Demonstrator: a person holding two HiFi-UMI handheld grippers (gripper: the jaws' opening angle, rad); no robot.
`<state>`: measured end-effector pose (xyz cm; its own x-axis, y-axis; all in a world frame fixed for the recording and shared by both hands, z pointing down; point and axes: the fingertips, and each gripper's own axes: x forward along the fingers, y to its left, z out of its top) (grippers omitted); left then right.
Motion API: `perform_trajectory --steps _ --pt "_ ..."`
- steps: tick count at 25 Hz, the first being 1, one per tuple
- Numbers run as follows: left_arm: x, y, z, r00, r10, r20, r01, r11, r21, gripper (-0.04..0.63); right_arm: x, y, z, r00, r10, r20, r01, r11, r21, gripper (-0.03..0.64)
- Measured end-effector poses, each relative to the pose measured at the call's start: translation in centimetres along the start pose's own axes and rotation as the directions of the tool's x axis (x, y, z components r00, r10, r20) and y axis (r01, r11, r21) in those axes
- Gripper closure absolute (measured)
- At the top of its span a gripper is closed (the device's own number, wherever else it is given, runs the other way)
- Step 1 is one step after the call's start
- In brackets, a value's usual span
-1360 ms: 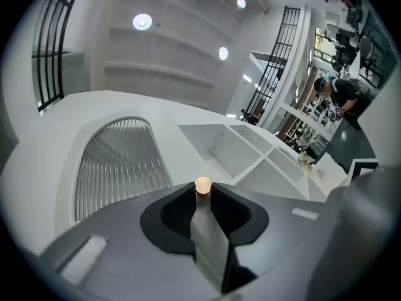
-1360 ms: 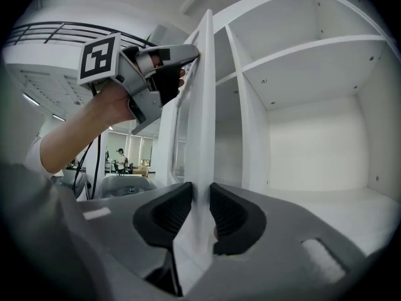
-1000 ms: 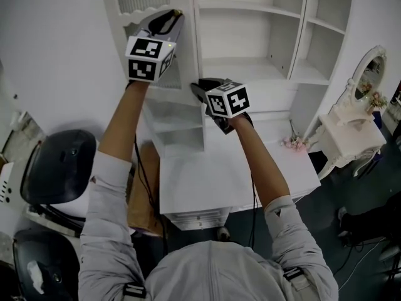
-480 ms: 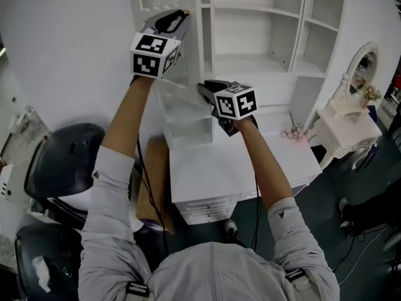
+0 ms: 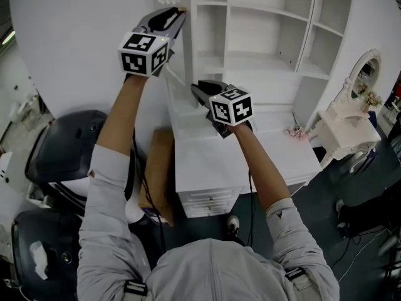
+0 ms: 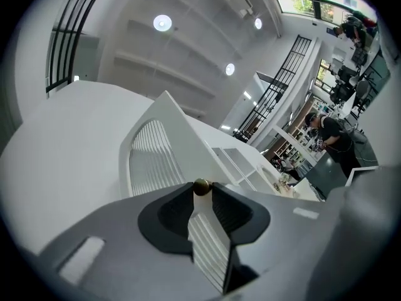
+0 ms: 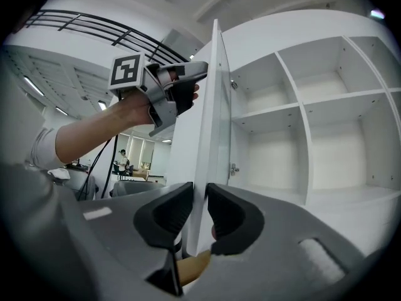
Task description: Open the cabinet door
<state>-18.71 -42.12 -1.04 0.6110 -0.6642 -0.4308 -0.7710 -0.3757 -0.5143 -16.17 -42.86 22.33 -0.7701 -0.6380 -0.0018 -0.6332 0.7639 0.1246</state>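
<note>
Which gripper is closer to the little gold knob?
Left. The left gripper has the knob between its opening fingers; the right gripper, fingers opening too, straddles the door edge lower down.

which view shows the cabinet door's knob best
left gripper view: the small brass knob sits dead centre against the white door, between the opening jaws of the left gripper. the head view hides it behind that gripper. the right gripper view shows the door edge-on, knob out of sight.
</note>
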Motion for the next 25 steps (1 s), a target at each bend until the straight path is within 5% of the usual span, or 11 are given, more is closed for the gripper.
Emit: perform_trajectory --steps 13,21,25 --pt "-6.6 4.2 -0.8 0.990 0.127 -0.055 -0.132 0.987 -0.091 0.489 3.8 7.1 0.7 1.000 0.028 0.009 -0.027 0.999 -0.021 0.532" --pt "-10.2 6.3 -1.5 0.972 0.225 -0.071 -0.229 0.972 -0.060 0.565 6.5 10.5 0.7 0.998 0.048 -0.034 -0.049 0.998 -0.045 0.536" --pt "-12.0 5.3 -1.5 0.968 0.232 -0.094 -0.236 0.972 -0.026 0.533 5.9 11.1 0.5 0.999 0.036 -0.033 -0.038 0.996 -0.077 0.569"
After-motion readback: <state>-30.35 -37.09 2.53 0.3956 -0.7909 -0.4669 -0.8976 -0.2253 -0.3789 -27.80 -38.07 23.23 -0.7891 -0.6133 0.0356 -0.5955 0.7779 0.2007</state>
